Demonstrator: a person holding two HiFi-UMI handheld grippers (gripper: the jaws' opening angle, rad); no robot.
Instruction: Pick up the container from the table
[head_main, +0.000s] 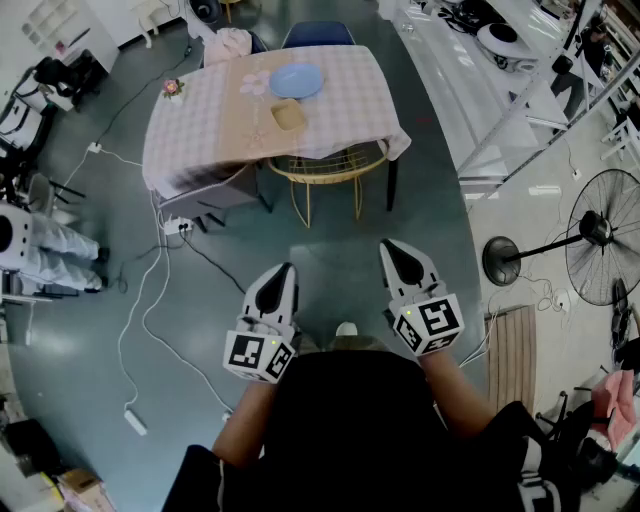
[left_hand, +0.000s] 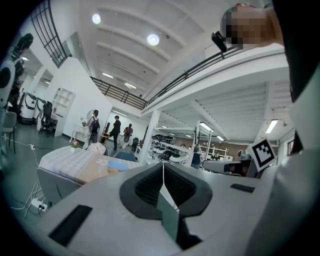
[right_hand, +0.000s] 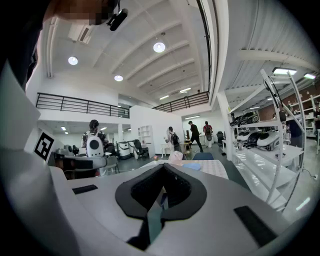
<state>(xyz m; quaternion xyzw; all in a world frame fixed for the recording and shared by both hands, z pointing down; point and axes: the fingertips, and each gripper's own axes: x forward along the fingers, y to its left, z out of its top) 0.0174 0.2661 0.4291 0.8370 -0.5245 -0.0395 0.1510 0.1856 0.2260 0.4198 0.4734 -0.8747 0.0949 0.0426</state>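
Note:
The container (head_main: 288, 115) is a small tan square dish on the checked tablecloth of the table (head_main: 200, 130), just in front of a blue plate (head_main: 296, 80). Both grippers hang close to my body, far short of the table. My left gripper (head_main: 283, 270) is shut with nothing in it. My right gripper (head_main: 395, 248) is shut and empty too. In the left gripper view the shut left gripper (left_hand: 163, 167) points level, with the table (left_hand: 70, 159) far off at the left. In the right gripper view the shut right gripper (right_hand: 163, 170) faces the distant table (right_hand: 212, 167).
A wicker chair (head_main: 325, 172) is tucked under the table's near edge and a blue chair (head_main: 318, 35) stands behind it. A flower pot (head_main: 174, 88) sits on the table's left corner. Cables and a power strip (head_main: 135, 420) cross the floor at the left. A floor fan (head_main: 598, 248) stands at the right.

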